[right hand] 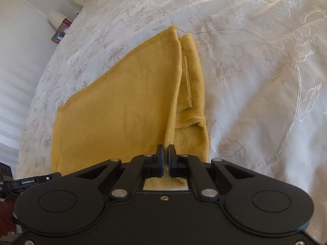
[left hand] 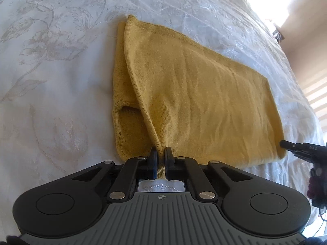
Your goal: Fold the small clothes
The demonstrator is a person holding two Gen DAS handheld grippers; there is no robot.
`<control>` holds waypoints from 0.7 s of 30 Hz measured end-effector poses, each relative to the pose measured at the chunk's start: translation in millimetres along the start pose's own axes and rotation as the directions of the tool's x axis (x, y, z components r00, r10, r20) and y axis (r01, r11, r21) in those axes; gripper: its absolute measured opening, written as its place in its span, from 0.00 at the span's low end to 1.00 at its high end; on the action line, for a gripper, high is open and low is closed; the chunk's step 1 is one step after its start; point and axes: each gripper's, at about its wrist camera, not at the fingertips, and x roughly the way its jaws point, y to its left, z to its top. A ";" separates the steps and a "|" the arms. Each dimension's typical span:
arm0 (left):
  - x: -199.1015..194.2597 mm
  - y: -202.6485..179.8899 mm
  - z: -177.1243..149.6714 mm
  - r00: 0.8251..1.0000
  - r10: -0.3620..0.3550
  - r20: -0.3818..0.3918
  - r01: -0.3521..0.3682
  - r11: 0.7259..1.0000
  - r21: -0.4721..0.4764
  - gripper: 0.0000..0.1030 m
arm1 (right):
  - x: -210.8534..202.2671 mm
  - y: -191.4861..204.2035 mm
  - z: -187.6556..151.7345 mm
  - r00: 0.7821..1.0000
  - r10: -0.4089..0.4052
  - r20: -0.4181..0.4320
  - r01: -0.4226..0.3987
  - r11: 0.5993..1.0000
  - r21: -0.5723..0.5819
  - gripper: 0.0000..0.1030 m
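Observation:
A mustard-yellow knit garment lies spread on a white bedspread, with one side folded over so that a sleeve shows beneath it. My left gripper is shut on the garment's near edge, and a pinch of yellow cloth shows between its pads. In the right wrist view the same garment stretches away from me, and my right gripper is shut on its near edge at the fold line. The right gripper's tip also shows at the garment's near right corner in the left wrist view.
The white embroidered bedspread surrounds the garment on all sides. A bedside table with a lamp and a framed picture stands beyond the bed's far left edge. A bright window is at the far right.

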 end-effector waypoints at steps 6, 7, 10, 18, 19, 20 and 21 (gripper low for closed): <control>-16.2 4.1 -4.6 1.000 -0.016 -0.010 0.017 1.000 0.019 0.06 | -17.5 -15.4 -8.6 0.995 -0.094 -0.024 0.094 0.996 -0.004 0.09; -10.7 4.5 -6.5 1.000 0.005 -0.025 -0.004 0.999 0.036 0.06 | -11.7 -19.1 -11.5 0.992 -0.116 -0.043 0.116 0.993 -0.003 0.09; 4.5 7.1 -9.0 0.994 0.093 -0.059 -0.089 0.994 0.061 0.06 | 6.4 -27.3 -18.7 0.973 -0.214 -0.084 0.215 0.977 0.007 0.15; 0.9 2.6 -26.8 0.995 0.094 -0.013 -0.094 0.994 0.048 0.53 | 1.1 -13.2 -40.3 0.964 -0.264 -0.026 0.265 0.964 0.014 0.70; 1.8 0.0 -31.6 0.992 0.123 -0.019 -0.122 0.991 0.056 0.74 | 1.6 -11.9 -44.0 0.963 -0.269 -0.035 0.269 0.963 0.010 0.74; 6.1 -4.6 -36.5 0.987 0.159 -0.038 -0.156 0.985 0.072 0.84 | 2.6 -9.4 -48.6 0.958 -0.282 -0.042 0.282 0.959 -0.001 0.77; 9.0 -7.7 -42.5 0.983 0.179 -0.043 -0.175 0.980 0.090 0.84 | 3.4 -7.2 -52.9 0.955 -0.293 -0.046 0.293 0.956 -0.010 0.79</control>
